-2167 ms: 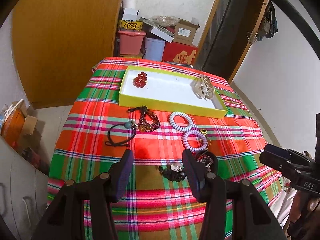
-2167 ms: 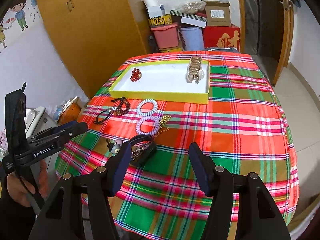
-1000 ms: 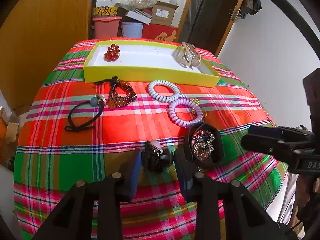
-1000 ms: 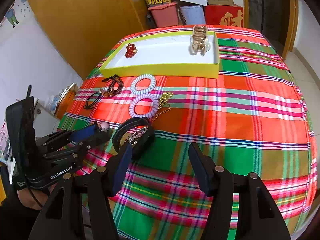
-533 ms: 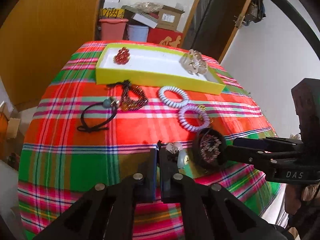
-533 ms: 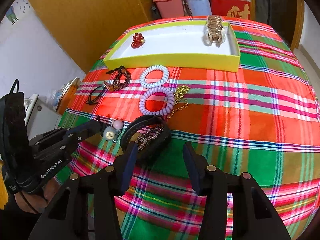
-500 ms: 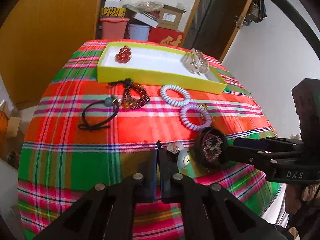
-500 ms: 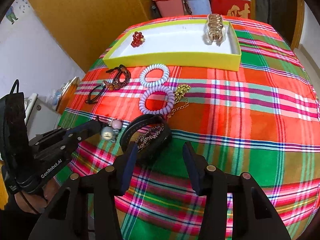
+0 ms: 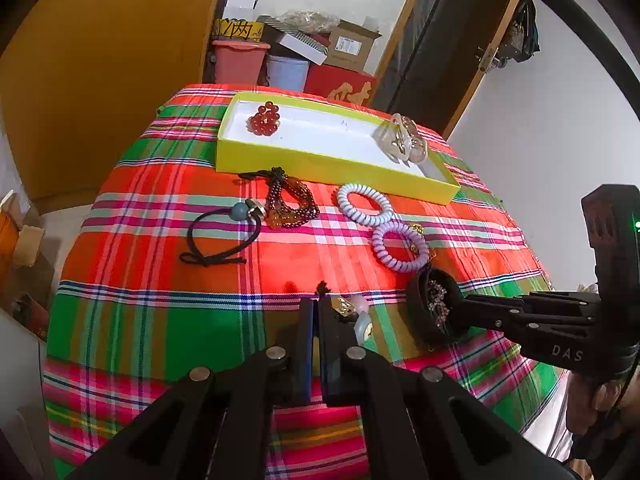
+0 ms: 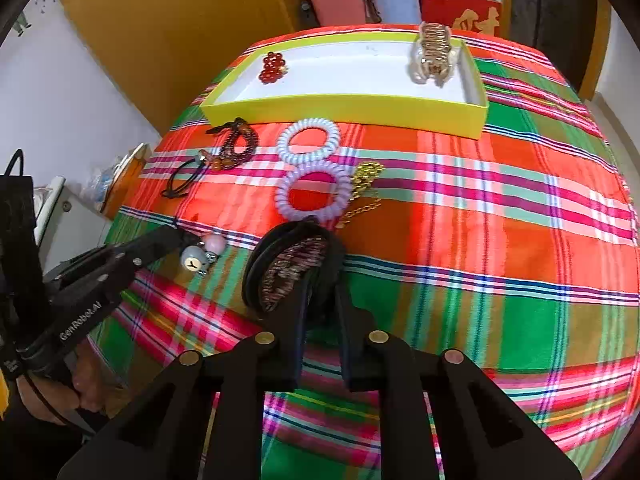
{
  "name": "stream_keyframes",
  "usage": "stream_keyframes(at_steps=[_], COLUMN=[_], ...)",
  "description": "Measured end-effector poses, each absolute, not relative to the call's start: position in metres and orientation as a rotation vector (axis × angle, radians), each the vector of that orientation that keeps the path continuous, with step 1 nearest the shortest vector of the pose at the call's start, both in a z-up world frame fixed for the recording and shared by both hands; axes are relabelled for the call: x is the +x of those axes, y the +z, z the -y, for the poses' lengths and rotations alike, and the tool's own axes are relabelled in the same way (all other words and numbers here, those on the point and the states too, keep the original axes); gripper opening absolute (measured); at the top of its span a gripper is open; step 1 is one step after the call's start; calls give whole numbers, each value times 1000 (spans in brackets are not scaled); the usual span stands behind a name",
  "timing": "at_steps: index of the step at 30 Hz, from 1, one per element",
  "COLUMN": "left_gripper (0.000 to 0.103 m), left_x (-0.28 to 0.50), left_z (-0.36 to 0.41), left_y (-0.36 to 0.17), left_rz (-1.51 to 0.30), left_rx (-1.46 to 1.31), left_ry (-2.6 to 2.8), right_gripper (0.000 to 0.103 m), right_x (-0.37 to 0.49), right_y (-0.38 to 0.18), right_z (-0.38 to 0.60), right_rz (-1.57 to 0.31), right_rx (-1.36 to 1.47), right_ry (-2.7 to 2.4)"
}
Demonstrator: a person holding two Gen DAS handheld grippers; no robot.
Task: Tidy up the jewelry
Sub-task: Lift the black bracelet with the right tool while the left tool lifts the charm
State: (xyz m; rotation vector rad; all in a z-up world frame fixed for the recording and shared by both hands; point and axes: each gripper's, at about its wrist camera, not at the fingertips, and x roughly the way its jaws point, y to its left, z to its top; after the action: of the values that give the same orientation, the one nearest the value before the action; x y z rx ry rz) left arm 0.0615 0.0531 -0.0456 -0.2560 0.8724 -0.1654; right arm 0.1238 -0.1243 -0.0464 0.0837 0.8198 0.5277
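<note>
My left gripper (image 9: 318, 307) is shut on a black hair tie with bead charms (image 9: 357, 313), also in the right wrist view (image 10: 202, 252), near the table's front edge. My right gripper (image 10: 320, 280) is shut on a black bangle with a beaded chain inside (image 10: 290, 266), which also shows in the left wrist view (image 9: 434, 306). A yellow tray (image 9: 332, 166) at the back holds a red bead bracelet (image 9: 264, 119) and a clear hair claw (image 9: 404, 142). Between lie a black hair tie (image 9: 218, 236), a dark red bead bracelet (image 9: 290, 204), two coil hair ties (image 10: 310, 142) (image 10: 314, 194) and a gold chain (image 10: 364, 184).
The table carries a red and green plaid cloth (image 10: 500, 220). Boxes and bins (image 9: 288, 60) are stacked behind the table by a wooden wardrobe (image 9: 100, 60). A doorway (image 9: 440, 52) is at the back right.
My left gripper closed on the charm hair tie and holds it. My right gripper moved forward and closed on the black bangle, tilting it up off the cloth.
</note>
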Motion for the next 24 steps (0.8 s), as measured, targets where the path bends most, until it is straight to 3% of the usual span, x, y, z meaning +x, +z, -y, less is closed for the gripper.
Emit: stream_keyframes(at_steps=[24], left_gripper=[2], left_x=[58], left_z=[-47], left_y=[-31], left_rz=[-849], left_rx=[-259], left_ry=[-196], right_gripper=[12], right_x=[115], right_y=[-50], right_z=[149], right_rz=[-832], right_rx=[18], right_ry=[407])
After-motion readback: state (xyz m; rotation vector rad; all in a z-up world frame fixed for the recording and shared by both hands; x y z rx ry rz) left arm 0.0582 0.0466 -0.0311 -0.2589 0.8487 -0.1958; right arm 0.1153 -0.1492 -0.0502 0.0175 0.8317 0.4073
